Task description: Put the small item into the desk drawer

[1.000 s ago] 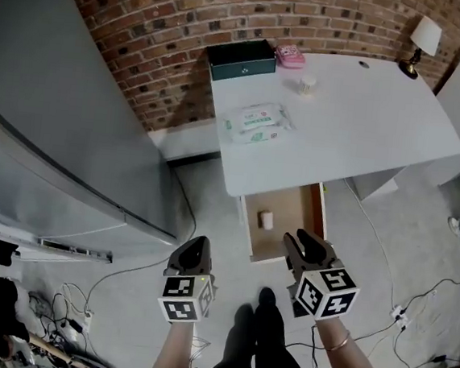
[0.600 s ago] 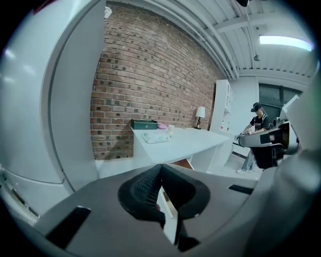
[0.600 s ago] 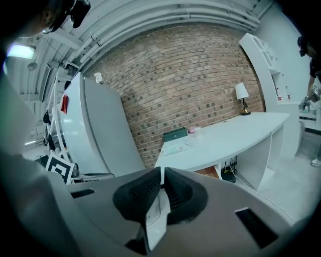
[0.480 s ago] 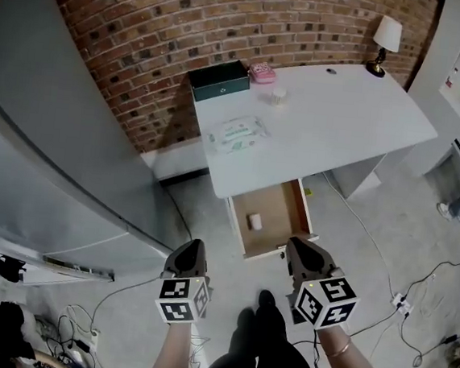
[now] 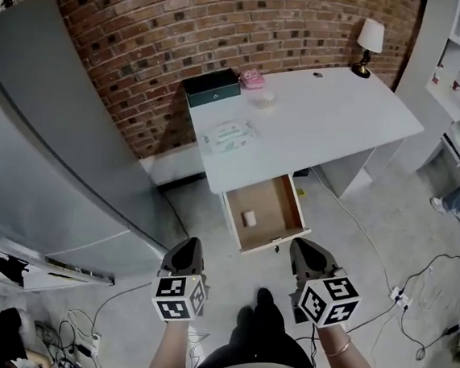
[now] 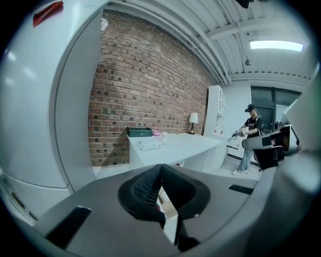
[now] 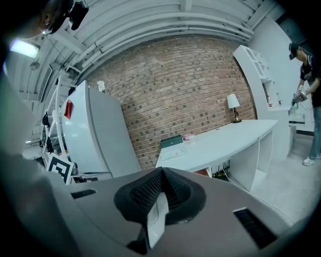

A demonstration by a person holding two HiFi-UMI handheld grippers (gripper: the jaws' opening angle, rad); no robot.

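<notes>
In the head view, the small item (image 5: 248, 218) lies inside the open desk drawer (image 5: 275, 206). The left gripper (image 5: 186, 253) and right gripper (image 5: 310, 258) hang well short of it. The left gripper view shows its jaws together and empty, and a person (image 6: 249, 136) beyond the desk (image 6: 175, 145). In the right gripper view, the jaws have just been closing and meet on nothing. They block the drawer, and a green box (image 7: 171, 141) and lamp (image 7: 233, 106) stand behind.
</notes>
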